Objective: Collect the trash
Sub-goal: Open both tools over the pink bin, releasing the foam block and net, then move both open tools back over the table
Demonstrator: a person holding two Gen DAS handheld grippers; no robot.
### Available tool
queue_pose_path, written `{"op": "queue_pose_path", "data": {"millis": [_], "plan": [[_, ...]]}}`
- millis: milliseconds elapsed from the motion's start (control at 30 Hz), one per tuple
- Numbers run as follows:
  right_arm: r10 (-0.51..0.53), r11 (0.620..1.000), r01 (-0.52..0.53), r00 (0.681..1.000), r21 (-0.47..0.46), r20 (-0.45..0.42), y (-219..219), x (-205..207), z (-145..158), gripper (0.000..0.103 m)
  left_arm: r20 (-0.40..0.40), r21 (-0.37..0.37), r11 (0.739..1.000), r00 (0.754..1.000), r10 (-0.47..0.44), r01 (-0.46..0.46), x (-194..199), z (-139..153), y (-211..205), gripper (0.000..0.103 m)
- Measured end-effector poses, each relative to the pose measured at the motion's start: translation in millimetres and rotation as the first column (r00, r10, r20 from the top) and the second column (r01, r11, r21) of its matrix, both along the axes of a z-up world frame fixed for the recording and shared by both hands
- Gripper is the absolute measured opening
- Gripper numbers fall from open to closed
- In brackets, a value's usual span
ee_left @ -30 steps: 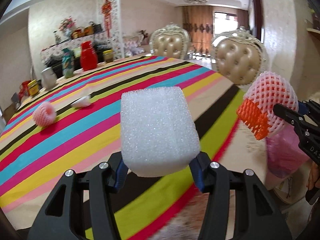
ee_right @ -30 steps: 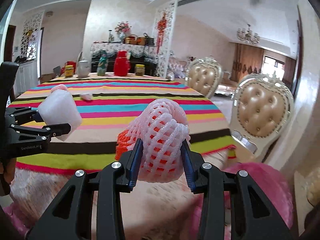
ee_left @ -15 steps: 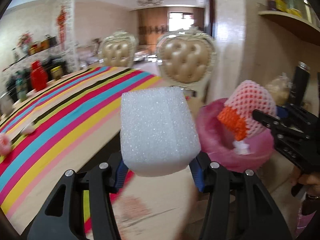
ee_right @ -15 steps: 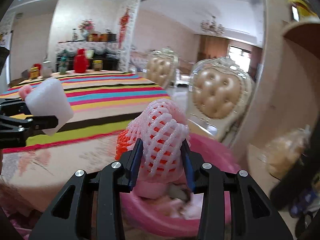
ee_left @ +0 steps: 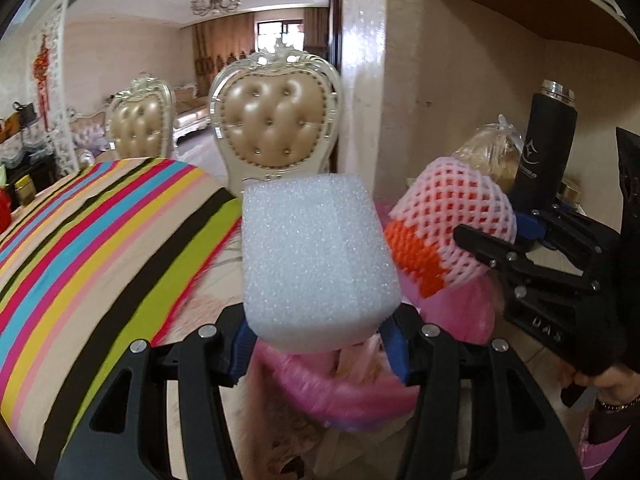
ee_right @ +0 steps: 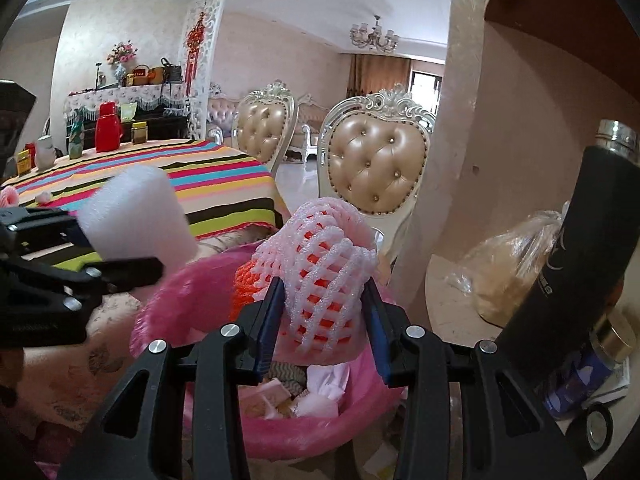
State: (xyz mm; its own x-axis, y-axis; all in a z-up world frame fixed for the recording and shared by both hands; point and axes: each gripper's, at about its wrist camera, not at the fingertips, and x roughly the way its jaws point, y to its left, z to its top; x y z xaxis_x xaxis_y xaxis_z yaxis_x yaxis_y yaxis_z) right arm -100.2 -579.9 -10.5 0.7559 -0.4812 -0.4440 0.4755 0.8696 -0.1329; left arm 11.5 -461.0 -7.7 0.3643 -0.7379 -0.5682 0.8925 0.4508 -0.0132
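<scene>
One white foam block (ee_left: pixel 316 264) clamped in the left gripper (ee_left: pixel 320 344), one pink-and-orange net (ee_right: pixel 320 276) at its 3 o'clock loosely between the right gripper (ee_right: pixel 324 316) jaws, just easing apart.

The bin (ee_right: pixel 280 436) sits off the worktop's (ee_right: pixel 224 184) near corner, below both held pieces. Two chairs (ee_right: pixel 376 168) stand along the worktop's far edge. A flask (ee_right: pixel 568 264) and bag (ee_right: pixel 508 268) stand right of the bin.

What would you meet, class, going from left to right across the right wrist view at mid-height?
Left gripper with its white foam block → pink bin → net sleeve in the right gripper → bagged bread → black flask.
</scene>
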Motion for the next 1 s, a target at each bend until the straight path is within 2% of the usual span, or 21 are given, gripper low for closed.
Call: {"op": "queue_pose_path", "data": {"millis": [33, 67, 100, 133, 167, 200, 233, 333, 533, 700, 833, 933, 1000], "plan": [[0.008, 1.000, -0.008, 1.000, 0.013, 0.002, -3.0, 3.5, -1.4, 0.045, -0.012, 0.002, 1.000, 1.000, -0.013, 0.013, 2.7, -3.3, -10.2, 0.054], [0.015, 0.999, -0.015, 1.000, 0.030, 0.004, -10.0, 8.5, -2.9, 0.045, -0.022, 0.009, 1.000, 0.999, -0.024, 0.025, 4.7, -7.0, -19.4, 0.062], [0.010, 0.999, -0.010, 1.000, 0.043, 0.006, -17.8, 14.2, -4.4, 0.052, -0.034, 0.015, 0.999, 0.999, -0.029, 0.030, 8.7, -11.4, -26.2, 0.068], [0.011, 0.999, -0.011, 1.000, 0.053, 0.012, -23.8, 19.0, -5.4, 0.056, -0.035, 0.009, 1.000, 0.999, -0.019, 0.019, 11.1, -12.9, -28.1, 0.079], [0.017, 0.998, -0.018, 1.000, 0.063, 0.023, -27.1, 21.6, -6.6, 0.058, -0.030, -0.004, 1.000, 1.000, 0.007, -0.007, 14.6, -14.9, -25.8, 0.084], [0.016, 0.997, -0.019, 0.999, 0.080, 0.036, -32.9, 24.4, -8.2, 0.066, -0.027, -0.010, 1.000, 0.999, 0.024, -0.024, 16.2, -14.8, -21.8, 0.085], [0.003, 0.995, -0.007, 0.999, 0.095, 0.040, -37.8, 27.2, -9.5, 0.066, -0.026, -0.014, 0.999, 0.999, 0.041, -0.041, 19.3, -15.5, -16.8, 0.087], [0.000, 0.995, -0.007, 0.998, 0.098, 0.065, -35.5, 26.2, -6.5, 0.066, -0.003, -0.018, 0.996, 0.997, 0.082, -0.082, 26.7, -13.1, 5.2, 0.088], [0.004, 0.997, -0.012, 0.993, 0.070, 0.115, -11.0, 10.0, 9.3, 0.066, 0.084, -0.021, 0.984, 0.981, 0.176, -0.175, 38.3, -4.2, 68.1, 0.098], [0.091, 0.995, -0.095, 0.990, 0.041, 0.106, 22.7, 25.2, 23.5, 0.066, 0.086, -0.005, 0.966, 0.963, 0.256, -0.257, 53.4, -2.0, 116.4, 0.098], [0.194, 0.979, -0.199, 0.976, 0.038, 0.102, 65.0, 59.2, 26.8, 0.070, 0.088, 0.011, 0.931, 0.927, 0.364, -0.366, 74.4, -2.6, 168.1, 0.098], [0.277, 0.959, -0.281, 0.957, 0.044, 0.081, 104.6, 93.9, 25.0, 0.070, 0.096, 0.036, 0.883, 0.881, 0.462, -0.467, 95.2, -3.1, 212.5, 0.098], [0.351, 0.934, -0.355, 0.934, 0.050, 0.065, 137.3, 121.4, 22.8, 0.070, 0.095, 0.046, 0.851, 0.851, 0.517, -0.522, 109.1, -3.1, 242.8, 0.098]]}}
